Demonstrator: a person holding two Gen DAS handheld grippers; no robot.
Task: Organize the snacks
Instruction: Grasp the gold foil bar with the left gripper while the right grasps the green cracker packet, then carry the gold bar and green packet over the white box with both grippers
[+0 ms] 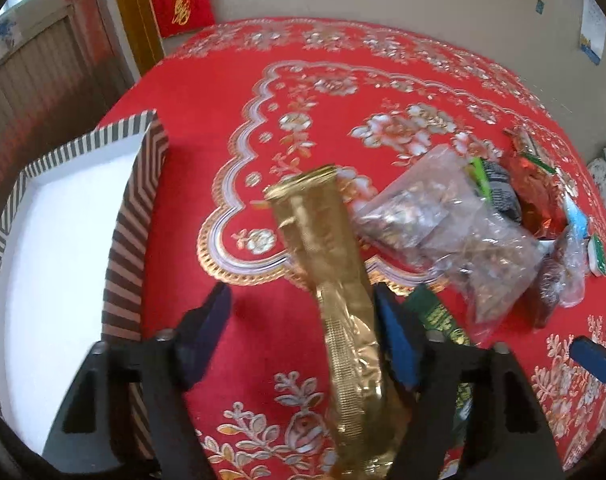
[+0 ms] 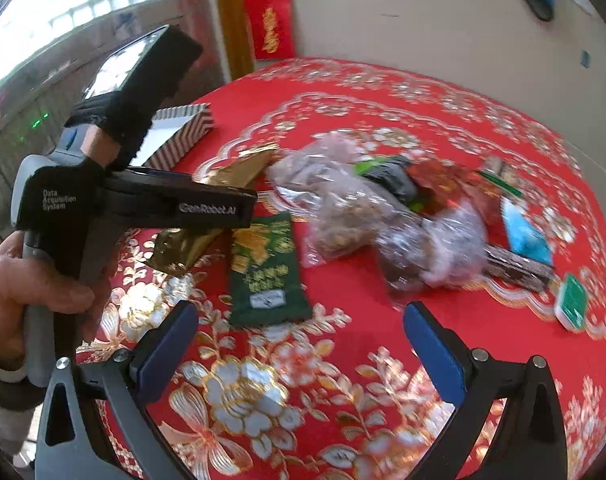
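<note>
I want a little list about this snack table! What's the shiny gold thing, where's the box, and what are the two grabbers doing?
gold packet: between the fingers of the left hand-held gripper, not clamped
left hand-held gripper: jaws apart
right hand-held gripper: open, holding nothing
striped box: left of the gold packet, white inside
green packet: flat on the red tablecloth
clear bags: piled with other snacks

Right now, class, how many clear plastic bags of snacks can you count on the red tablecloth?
2. The larger clear bag lies mid-table beside the gold packet; the smaller clear bag lies just right of it, toward the blue packet. The pile may hide others.
</note>
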